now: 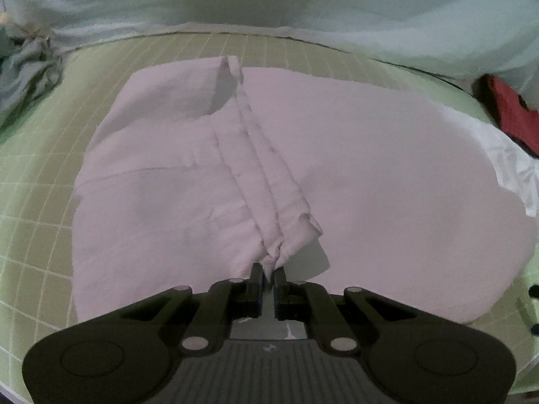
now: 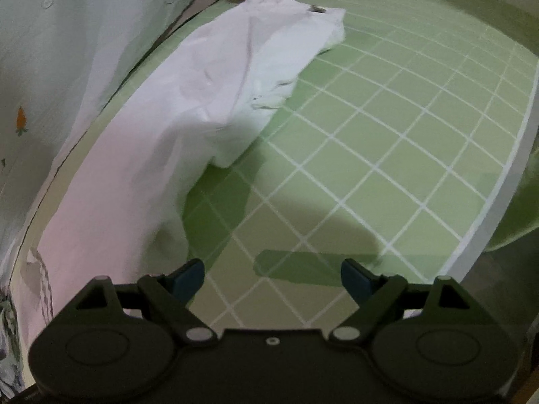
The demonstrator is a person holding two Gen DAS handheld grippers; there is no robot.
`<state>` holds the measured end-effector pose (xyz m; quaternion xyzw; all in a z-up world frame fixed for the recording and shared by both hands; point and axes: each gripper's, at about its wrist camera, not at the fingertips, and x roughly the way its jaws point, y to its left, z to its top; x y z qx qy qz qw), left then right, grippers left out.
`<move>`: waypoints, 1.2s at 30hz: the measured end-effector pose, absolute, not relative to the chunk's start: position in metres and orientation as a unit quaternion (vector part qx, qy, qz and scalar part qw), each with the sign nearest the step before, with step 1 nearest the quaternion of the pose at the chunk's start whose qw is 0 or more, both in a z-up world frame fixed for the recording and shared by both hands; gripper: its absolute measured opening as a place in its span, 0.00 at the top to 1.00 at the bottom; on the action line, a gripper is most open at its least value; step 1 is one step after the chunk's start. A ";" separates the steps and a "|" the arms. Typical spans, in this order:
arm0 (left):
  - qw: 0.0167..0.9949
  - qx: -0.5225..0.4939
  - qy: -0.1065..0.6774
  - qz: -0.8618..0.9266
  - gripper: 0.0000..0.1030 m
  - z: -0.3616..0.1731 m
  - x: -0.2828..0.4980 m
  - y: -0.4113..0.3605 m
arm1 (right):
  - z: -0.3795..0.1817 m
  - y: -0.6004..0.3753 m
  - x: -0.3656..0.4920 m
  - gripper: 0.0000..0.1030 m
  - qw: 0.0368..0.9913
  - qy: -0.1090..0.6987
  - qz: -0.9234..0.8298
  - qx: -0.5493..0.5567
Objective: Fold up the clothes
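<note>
Left claw: my left gripper (image 1: 268, 274) was pinched narrow on the bunched edge of the white garment (image 1: 370, 168) at lower centre.
Right claw: my right gripper (image 2: 272, 271) stood wide and empty — only green grid mat (image 2: 387, 168) between its pads.
Garment: it spread up-frame from the left claw, its folded band running from the pinch toward upper centre.
Key relation: from the right claw the cloth lay to the left, stretching to upper centre — I judged the left hand nearer.
Edges: red cloth (image 1: 512, 114) at far right.
</note>
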<state>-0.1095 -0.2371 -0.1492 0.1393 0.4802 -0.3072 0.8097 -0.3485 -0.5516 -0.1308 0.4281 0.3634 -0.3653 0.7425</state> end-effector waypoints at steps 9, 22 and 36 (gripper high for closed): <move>0.810 0.015 0.505 -0.298 0.62 -0.129 -0.083 -0.207 | -0.128 -0.545 -0.320 0.11 0.769 0.380 -0.340 0.386; 0.821 0.068 0.503 -0.261 0.61 -0.152 -0.038 -0.241 | -0.117 -0.543 -0.292 0.00 0.805 0.393 -0.333 0.293; 0.825 0.033 0.506 -0.251 0.94 -0.163 -0.040 -0.233 | -0.113 -0.561 -0.293 0.00 0.802 0.407 -0.349 0.265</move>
